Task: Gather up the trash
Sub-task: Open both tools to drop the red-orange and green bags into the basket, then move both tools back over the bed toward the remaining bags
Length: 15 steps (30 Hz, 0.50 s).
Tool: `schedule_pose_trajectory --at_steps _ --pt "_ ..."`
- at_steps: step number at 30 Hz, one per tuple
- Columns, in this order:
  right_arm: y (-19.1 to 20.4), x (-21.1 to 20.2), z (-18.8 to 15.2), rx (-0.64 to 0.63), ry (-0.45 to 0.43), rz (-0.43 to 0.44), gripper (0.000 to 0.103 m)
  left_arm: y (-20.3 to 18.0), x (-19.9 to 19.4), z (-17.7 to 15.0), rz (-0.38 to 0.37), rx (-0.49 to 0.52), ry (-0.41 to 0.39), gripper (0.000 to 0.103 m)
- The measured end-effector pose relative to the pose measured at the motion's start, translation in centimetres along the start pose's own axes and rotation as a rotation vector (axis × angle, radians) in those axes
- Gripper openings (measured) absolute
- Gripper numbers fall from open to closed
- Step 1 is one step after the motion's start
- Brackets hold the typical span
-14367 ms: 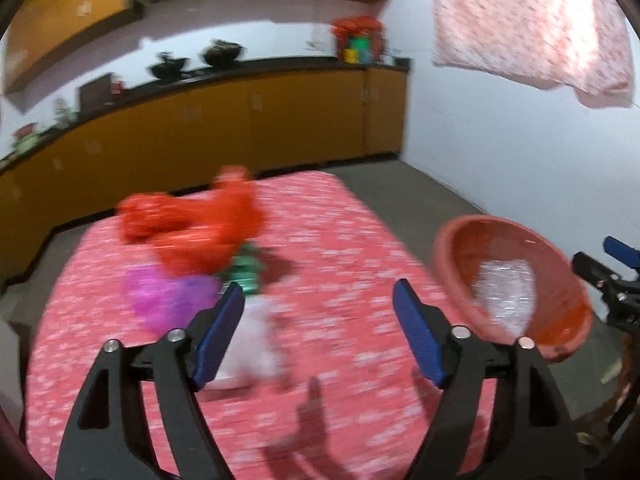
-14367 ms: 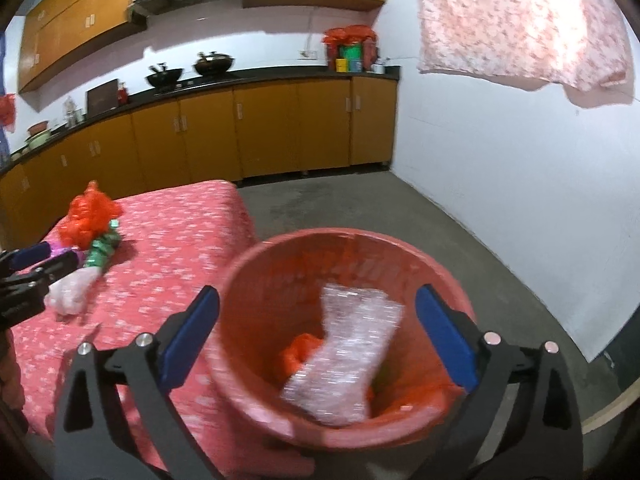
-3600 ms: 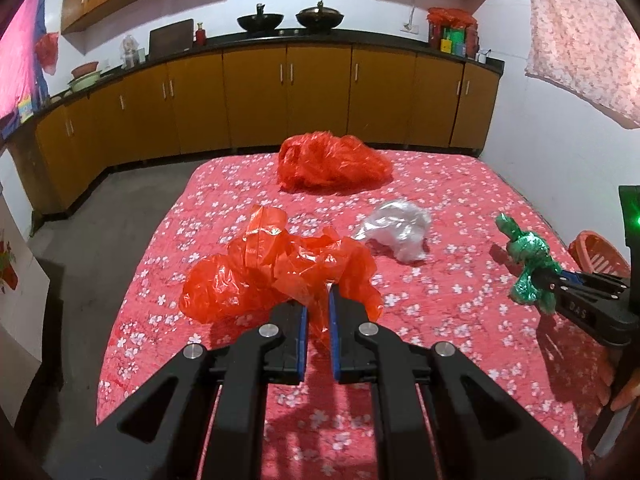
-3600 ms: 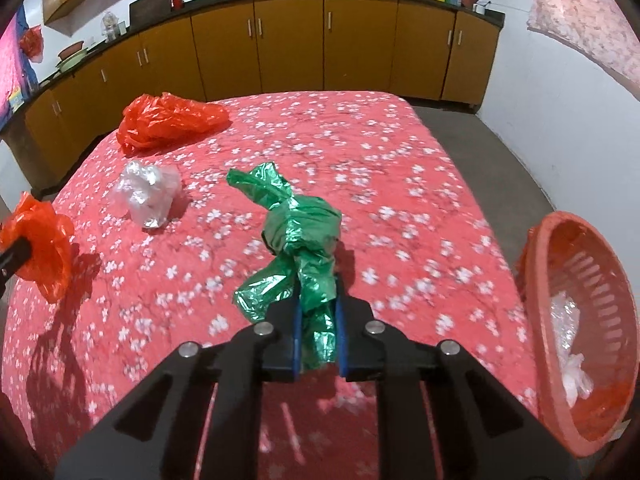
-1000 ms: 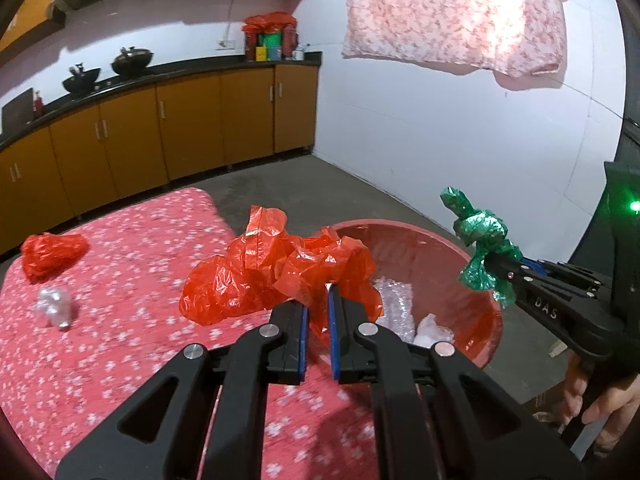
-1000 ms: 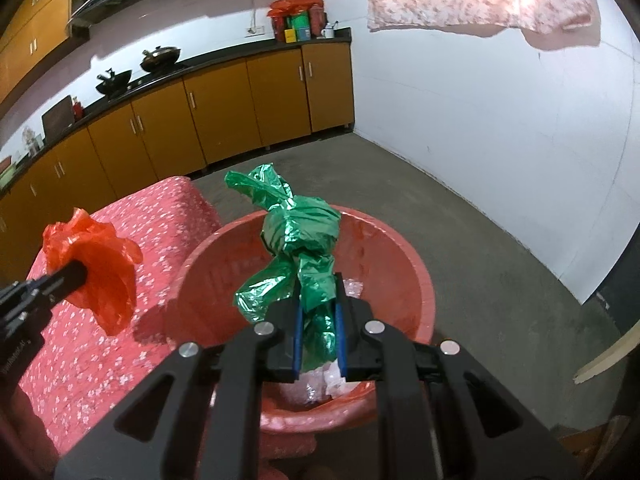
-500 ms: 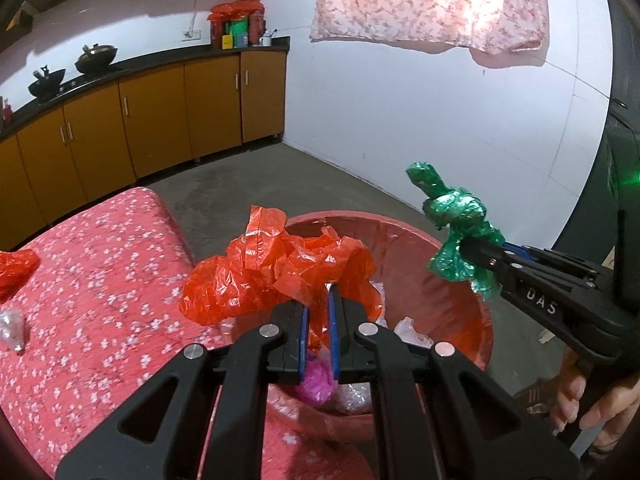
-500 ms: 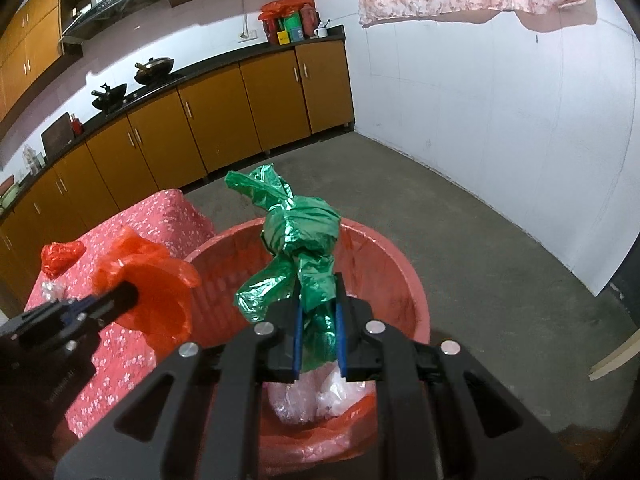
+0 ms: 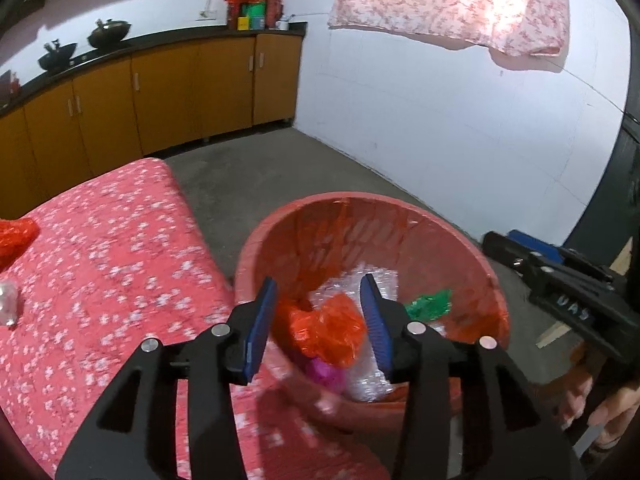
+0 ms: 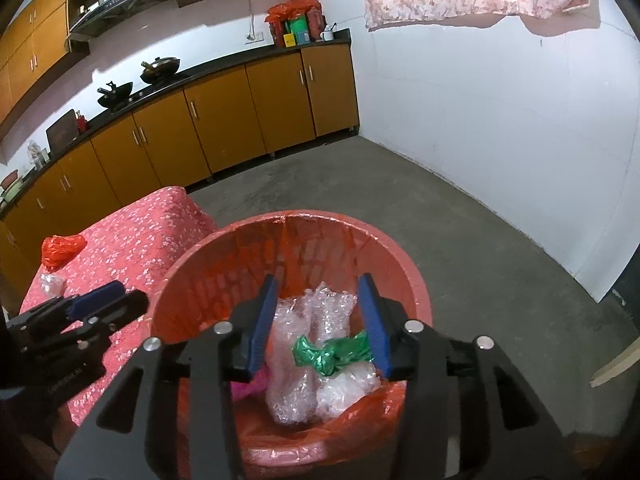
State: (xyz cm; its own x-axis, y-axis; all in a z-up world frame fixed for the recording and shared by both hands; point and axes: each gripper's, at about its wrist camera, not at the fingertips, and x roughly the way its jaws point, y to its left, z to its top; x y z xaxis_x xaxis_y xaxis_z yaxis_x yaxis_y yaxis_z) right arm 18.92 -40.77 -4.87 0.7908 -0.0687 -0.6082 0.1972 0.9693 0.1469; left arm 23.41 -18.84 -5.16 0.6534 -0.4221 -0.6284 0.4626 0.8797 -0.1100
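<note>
Left gripper [image 9: 318, 316]: one, at 6 o'clock in its own view, blue pads parted, holding nothing; half a second ago it was clamped on a red bag.

Right gripper [image 10: 320, 316]: one, at 6 o'clock in its own view, likewise spread and empty; half a second ago it gripped a green bag.

Red basket [image 10: 208, 276]: one, directly beneath both grippers, standing on the floor just beside the table edge. Contents, counted from both views:
- crumpled red bag [image 9: 326, 330], one, now lying inside, seen between the left pads;
- knotted green bag [image 10: 332, 352], one, now lying on top of the clear plastic;
- bubble wrap [image 10: 300, 344], one long piece;
- clear plastic wad [image 10: 346, 386], one;
- magenta scrap [image 9: 324, 372], one, low at the near wall.

Judgement: both carried pieces have been released into the basket, so this pair of deliveries looks complete.

Table with red floral cloth [image 10: 132, 232]: one, at 9 o'clock of the basket. Trash left on it:
- second red bag [image 10: 62, 250], one, at the far corner;
- small clear wad [image 10: 51, 282], one, just beside that bag.

Judgement: two items remain to collect, one per gripper.

Kitchen counter [image 10: 224, 66]: at 12 o'clock, far; two dark woks on it.
</note>
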Motion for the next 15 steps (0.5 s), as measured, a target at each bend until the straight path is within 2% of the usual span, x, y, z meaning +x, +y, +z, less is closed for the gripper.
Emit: schedule_pose_trajectory --at_steps 3,9,12,15 --pt "0.9 -0.4 0.3 -0.027 -0.016 -0.004 0.053 1.6 -1.0 -0.4 0.046 -0.032 -0.018 0.054" --pt "4.1 -1.3 0.4 -0.089 -0.050 0.038 0.074 6.1 -4.1 -2.0 0.201 -0.083 -0.064 0.064" --pt "6.6 -1.3 0.4 -0.120 -0.052 0.069 0.080 9.3 -5.9 -3.1 0.286 -0.121 -0.077 0.068" --pt "9.5 -1.1 0.2 -0.156 -0.047 0.109 0.081 12.7 -7.9 -4.3 0.372 -0.168 -0.084 0.069"
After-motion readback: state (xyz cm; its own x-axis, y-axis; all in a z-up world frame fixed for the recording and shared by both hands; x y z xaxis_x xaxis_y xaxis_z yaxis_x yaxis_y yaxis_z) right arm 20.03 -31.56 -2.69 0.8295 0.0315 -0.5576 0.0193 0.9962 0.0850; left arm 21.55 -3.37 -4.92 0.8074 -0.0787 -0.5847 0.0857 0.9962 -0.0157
